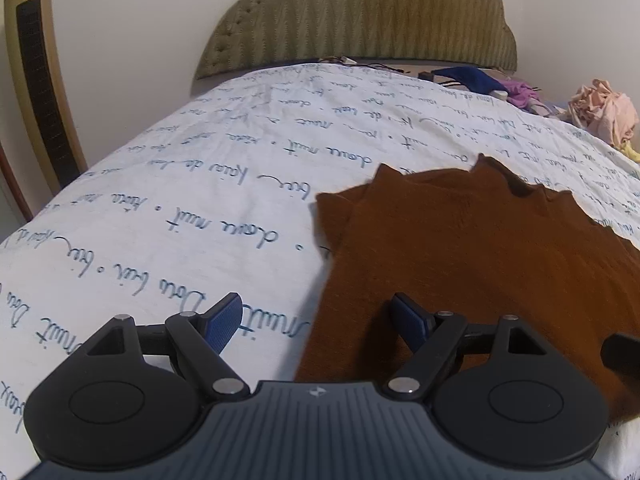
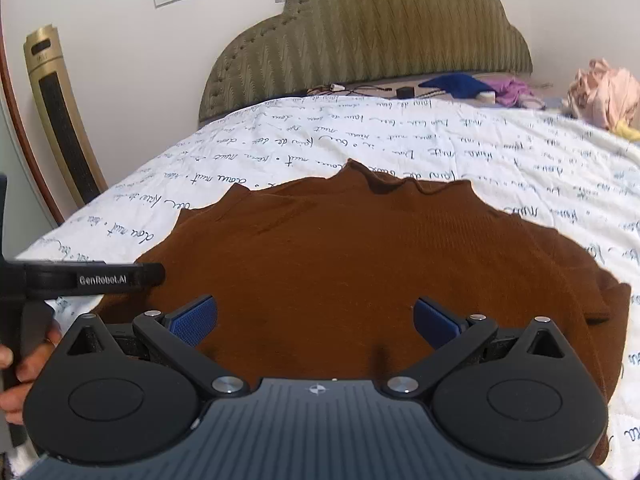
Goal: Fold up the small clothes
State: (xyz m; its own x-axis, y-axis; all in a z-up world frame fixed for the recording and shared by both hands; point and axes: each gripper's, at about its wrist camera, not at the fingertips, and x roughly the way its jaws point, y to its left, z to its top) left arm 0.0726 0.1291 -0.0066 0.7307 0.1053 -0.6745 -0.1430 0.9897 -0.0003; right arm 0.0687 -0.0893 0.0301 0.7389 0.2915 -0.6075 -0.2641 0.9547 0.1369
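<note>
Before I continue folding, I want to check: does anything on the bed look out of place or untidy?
Mostly tidy. The brown sweater lies flat on the bedsheet. Only the crumpled pink clothes and blue cloth near the headboard look unsorted.

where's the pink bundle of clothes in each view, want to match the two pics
Left wrist view: the pink bundle of clothes sits at the far right, upper third, on the far corner of the bed past the brown top.
Right wrist view: the same bundle is at the far right edge, upper third, beyond the brown top.
Shared landmark: the olive padded headboard at top centre, left of the bundle in both.
</note>
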